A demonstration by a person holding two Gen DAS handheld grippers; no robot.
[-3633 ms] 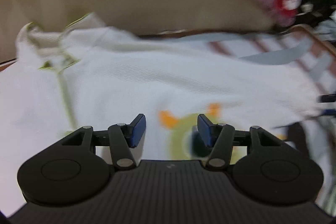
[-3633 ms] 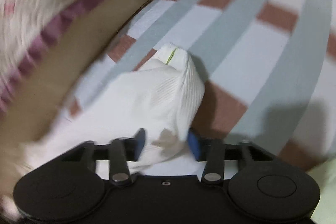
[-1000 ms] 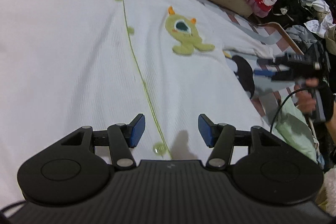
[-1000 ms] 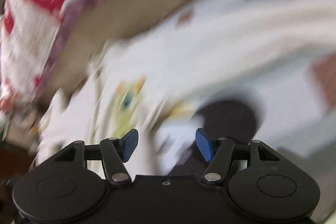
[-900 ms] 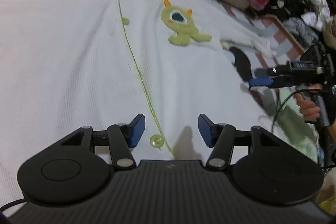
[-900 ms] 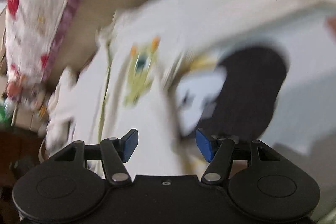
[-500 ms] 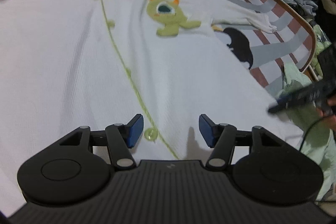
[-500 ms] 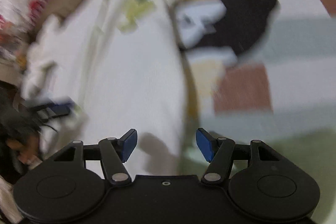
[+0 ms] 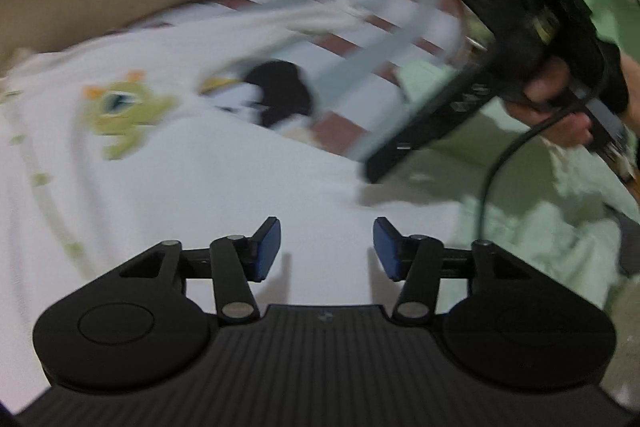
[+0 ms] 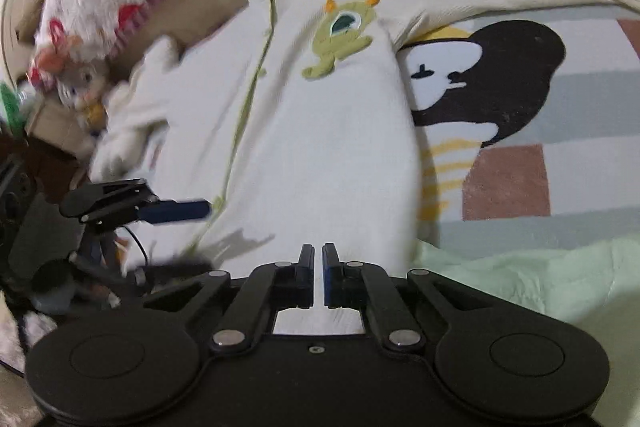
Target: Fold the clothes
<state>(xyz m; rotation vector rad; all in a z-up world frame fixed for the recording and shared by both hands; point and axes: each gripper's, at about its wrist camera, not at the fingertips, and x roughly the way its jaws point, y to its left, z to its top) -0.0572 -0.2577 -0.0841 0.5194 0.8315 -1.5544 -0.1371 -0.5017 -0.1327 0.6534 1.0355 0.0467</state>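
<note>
My right gripper (image 10: pixel 318 269) has just clamped the romper's (image 10: pixel 320 147) hem; left gripper (image 9: pixel 326 247) gapes empty — pinch level before lifting.

cream garment (image 10: pixel 320 147), green monster patch (image 10: pixel 342 31)

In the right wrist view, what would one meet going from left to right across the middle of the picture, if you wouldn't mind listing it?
Left gripper → green placket line → green monster patch → penguin print → brown square.
</note>
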